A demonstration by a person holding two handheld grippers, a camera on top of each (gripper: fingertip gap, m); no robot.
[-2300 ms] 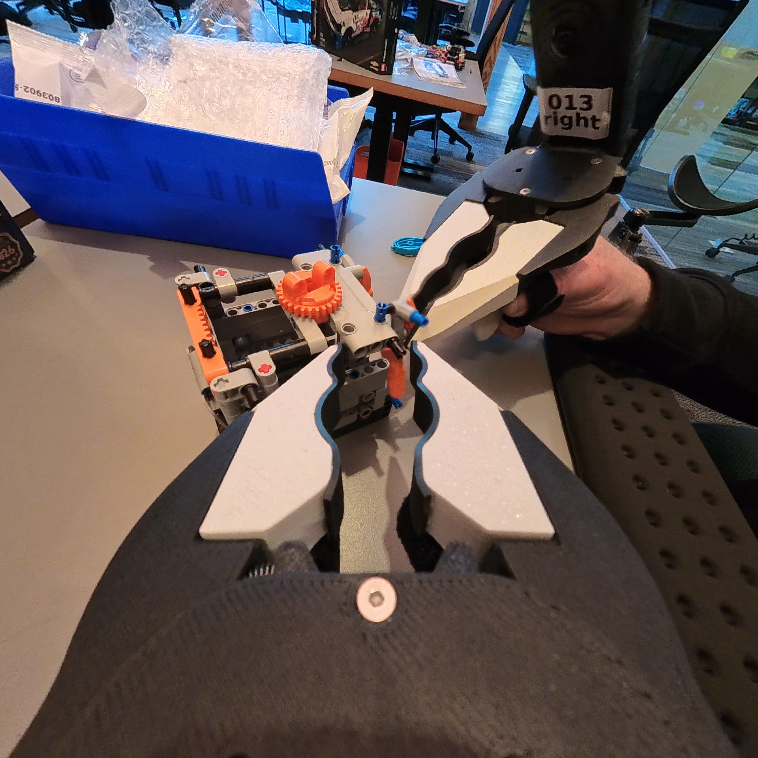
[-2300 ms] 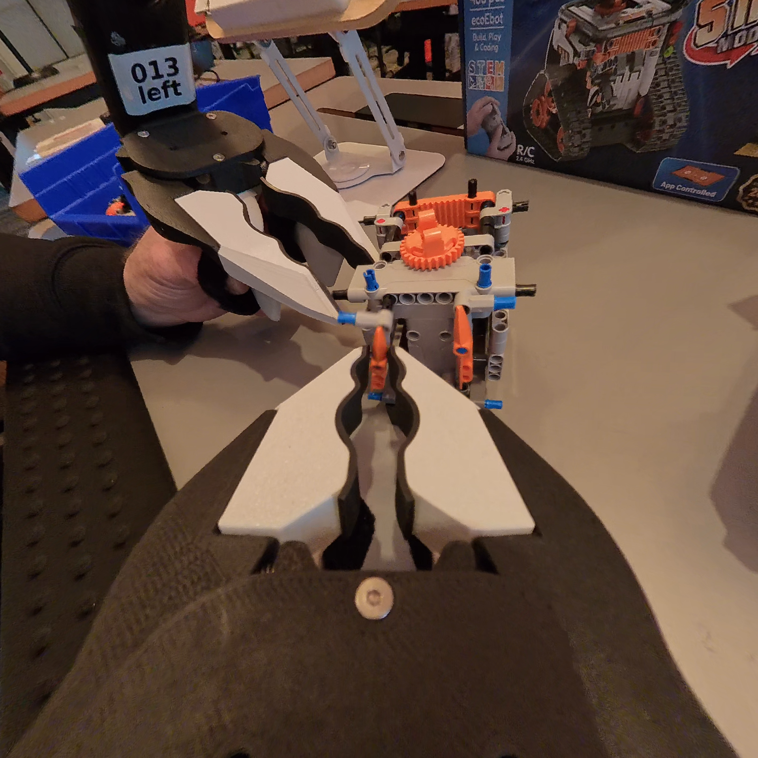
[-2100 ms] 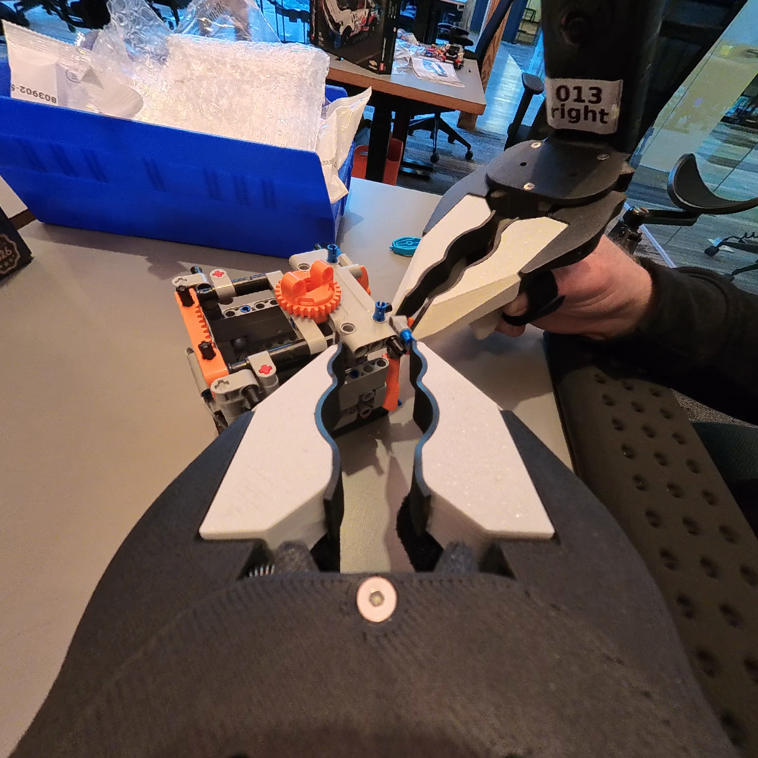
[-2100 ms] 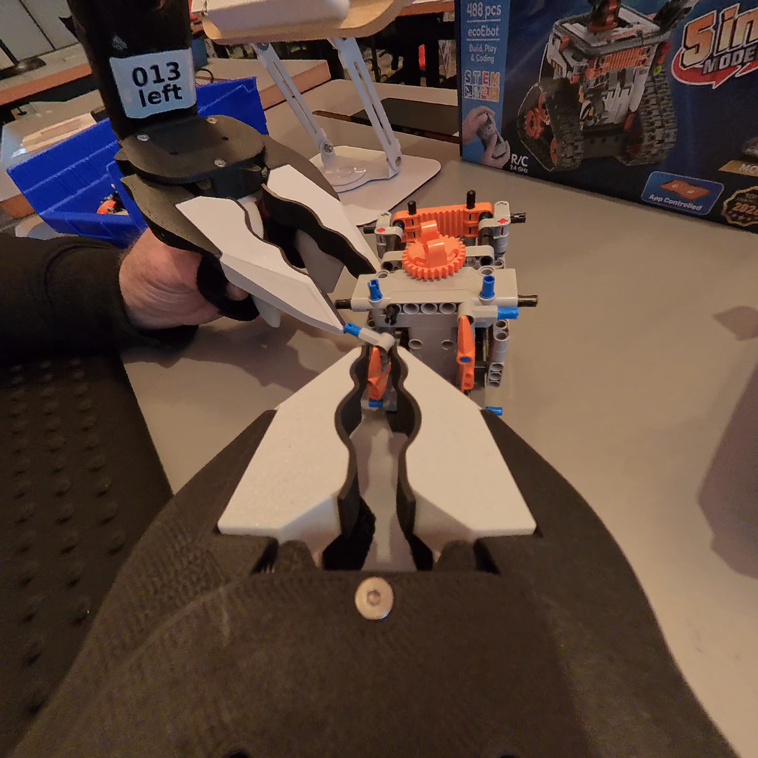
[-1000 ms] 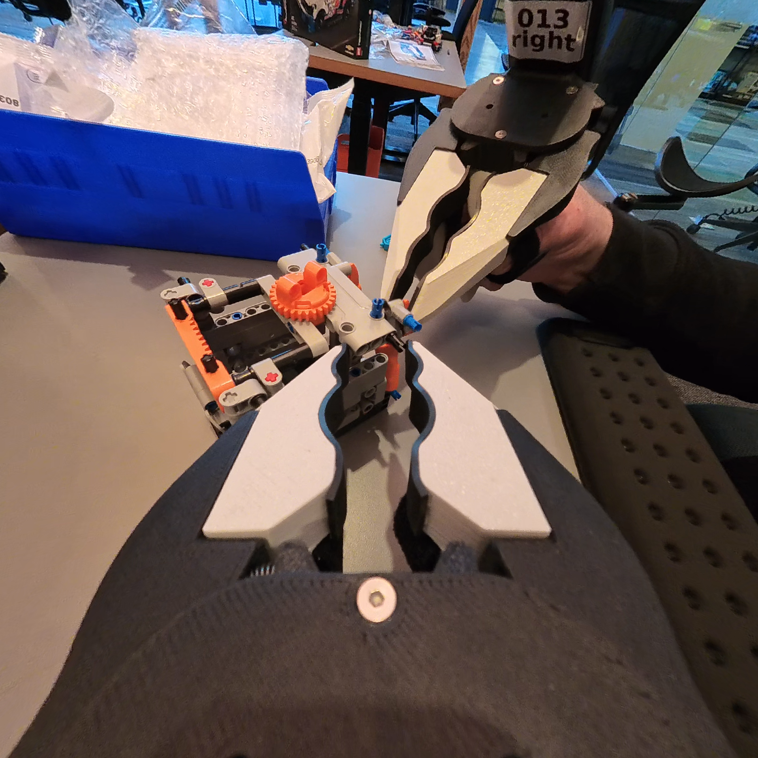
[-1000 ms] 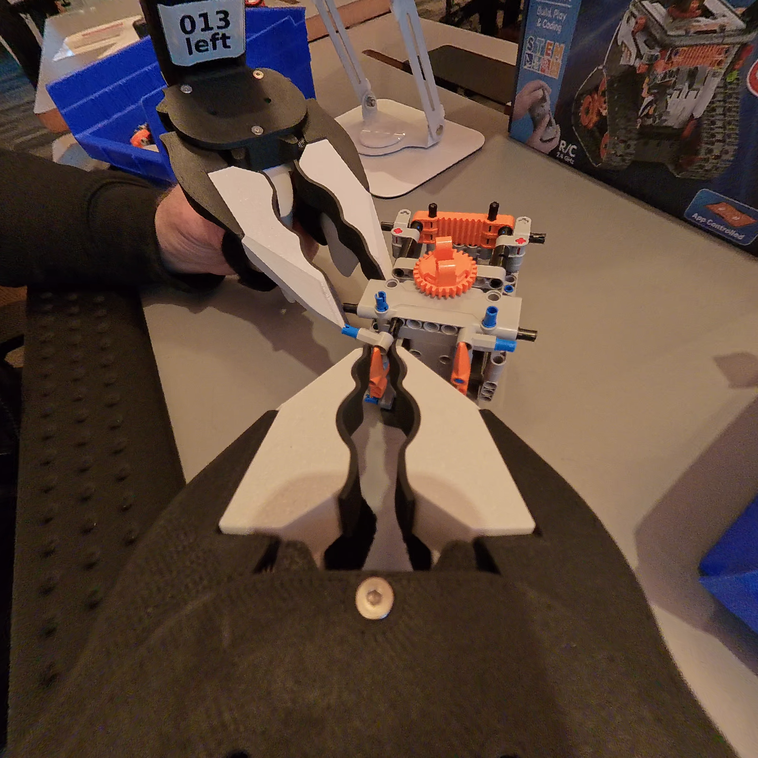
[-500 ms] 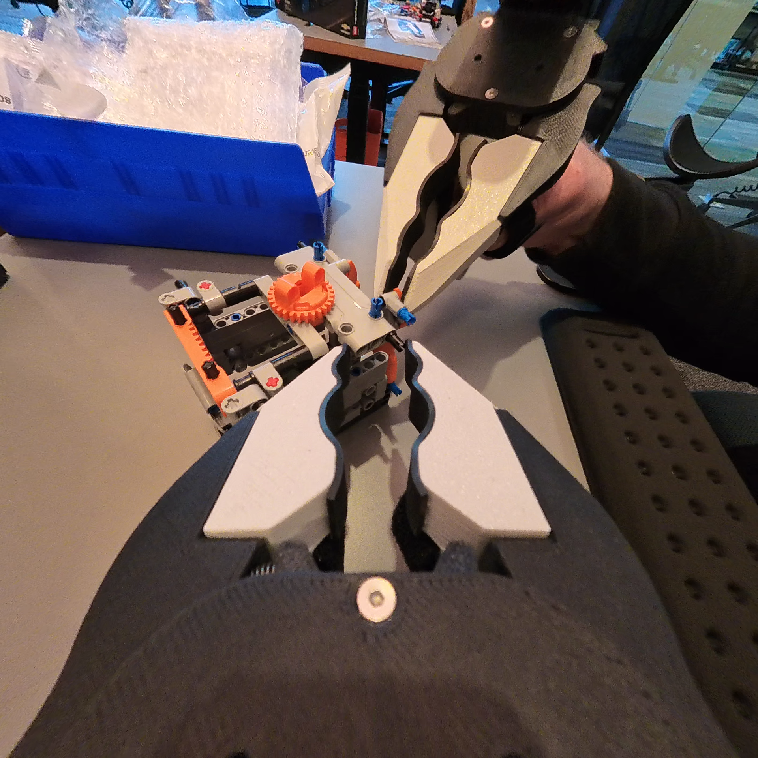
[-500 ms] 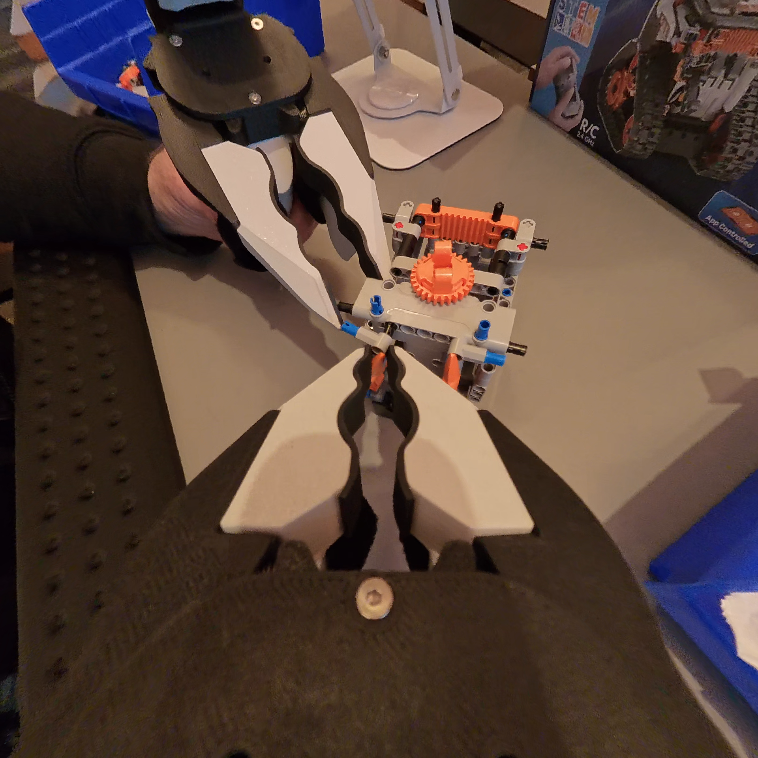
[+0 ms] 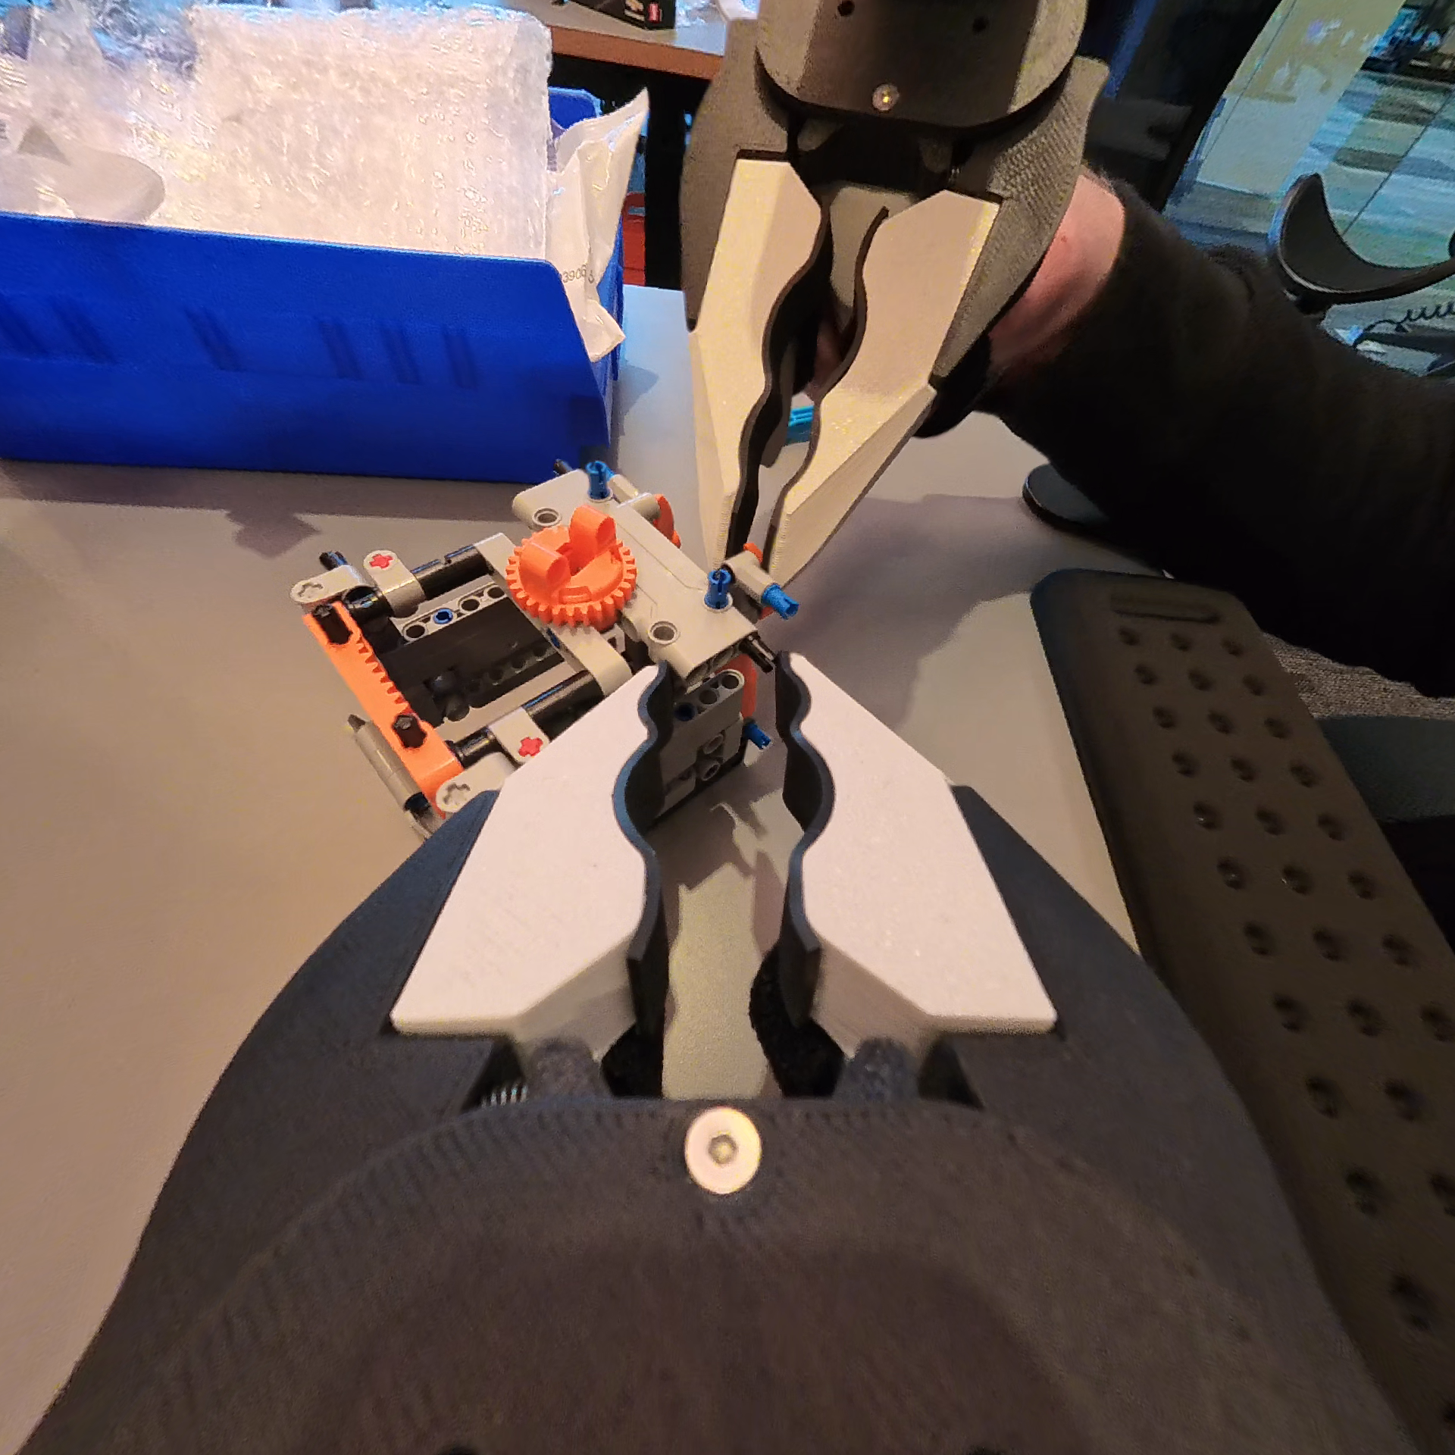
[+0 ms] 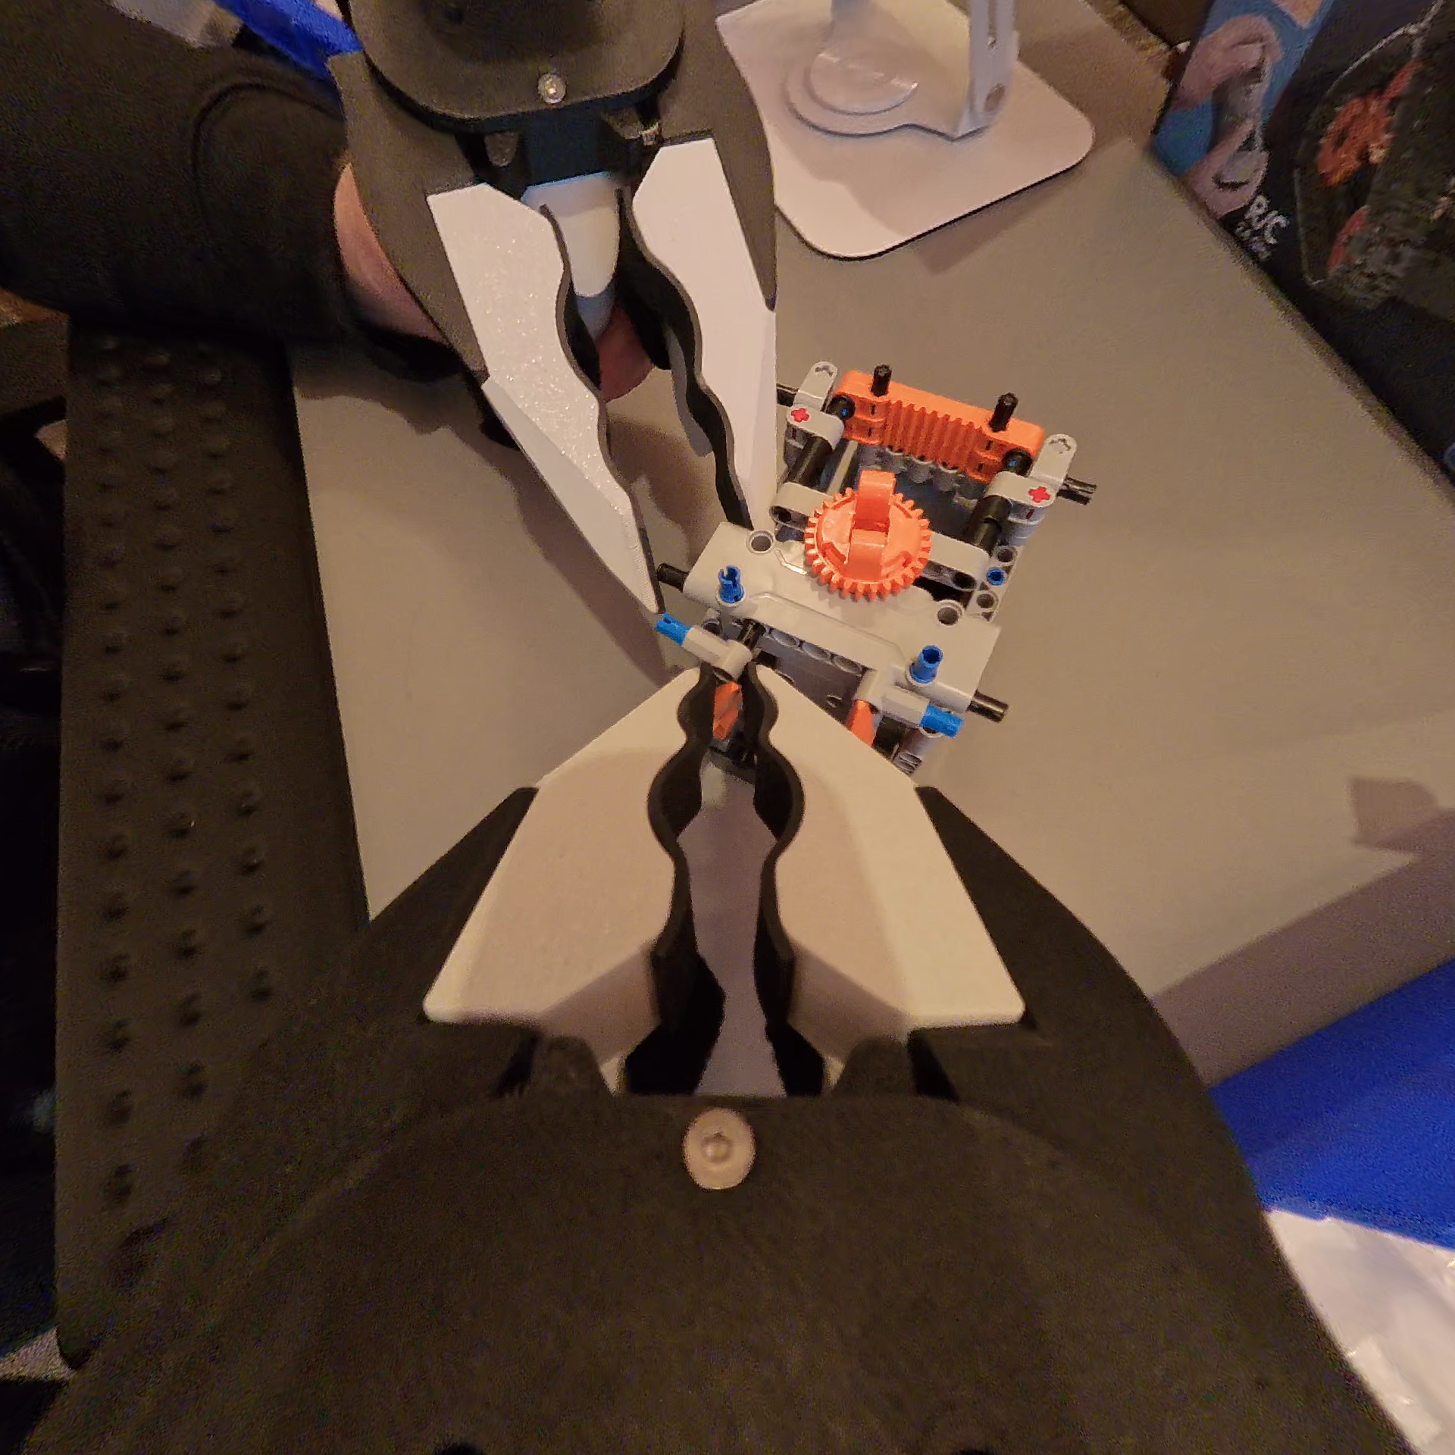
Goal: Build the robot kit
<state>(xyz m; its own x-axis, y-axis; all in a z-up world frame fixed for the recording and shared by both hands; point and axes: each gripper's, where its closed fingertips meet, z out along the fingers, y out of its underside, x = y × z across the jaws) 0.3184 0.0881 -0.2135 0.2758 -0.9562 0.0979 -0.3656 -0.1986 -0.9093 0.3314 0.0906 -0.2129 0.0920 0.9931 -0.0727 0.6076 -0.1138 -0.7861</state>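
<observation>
Toy brick model (image 9: 551, 630) sits near worktop (image 9: 157, 787) front edge. Left claw (image 9: 712, 677) grips its grey corner block. Right claw (image 10: 728, 693), nearly closed, apparently pinches an orange piece (image 10: 724, 708).

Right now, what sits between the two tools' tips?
A grey connector with a blue pin, at the corner of the brick model, between left tool and right tool; the right wrist view shows it.
</observation>
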